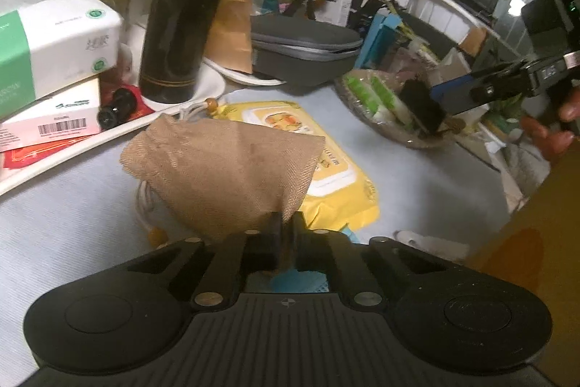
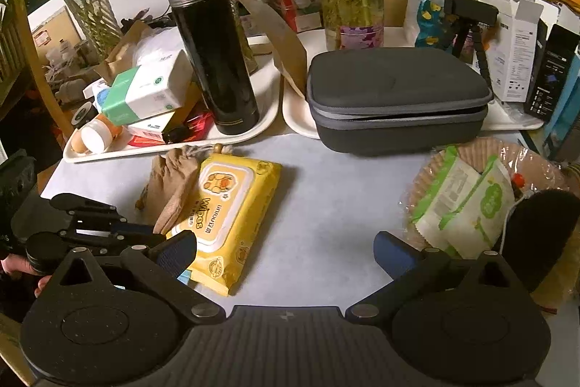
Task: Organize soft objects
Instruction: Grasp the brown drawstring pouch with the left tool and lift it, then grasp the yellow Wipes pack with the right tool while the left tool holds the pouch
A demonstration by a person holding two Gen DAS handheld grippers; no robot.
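Note:
A brown burlap drawstring pouch (image 1: 224,165) lies on the pale table beside a yellow wipes pack (image 1: 337,165). My left gripper (image 1: 286,227) is shut on the pouch's near corner, and the cloth fans out ahead of the fingers. From the right wrist view, the left gripper (image 2: 152,230) pinches the pouch (image 2: 170,191) at the left edge of the yellow wipes pack (image 2: 224,216). My right gripper (image 2: 286,252) hangs open over bare table with nothing between its blue pads. A woven basket (image 2: 482,147) at the right holds green wipes packs (image 2: 467,205) and a black soft item (image 2: 540,234).
A white tray (image 2: 268,104) behind the pouch carries a tall black flask (image 2: 214,53), tissue boxes and small bottles. A grey zip case (image 2: 395,97) sits on a second tray. Glass vases with plants and cartons line the back. A hand holds the right gripper (image 1: 460,93).

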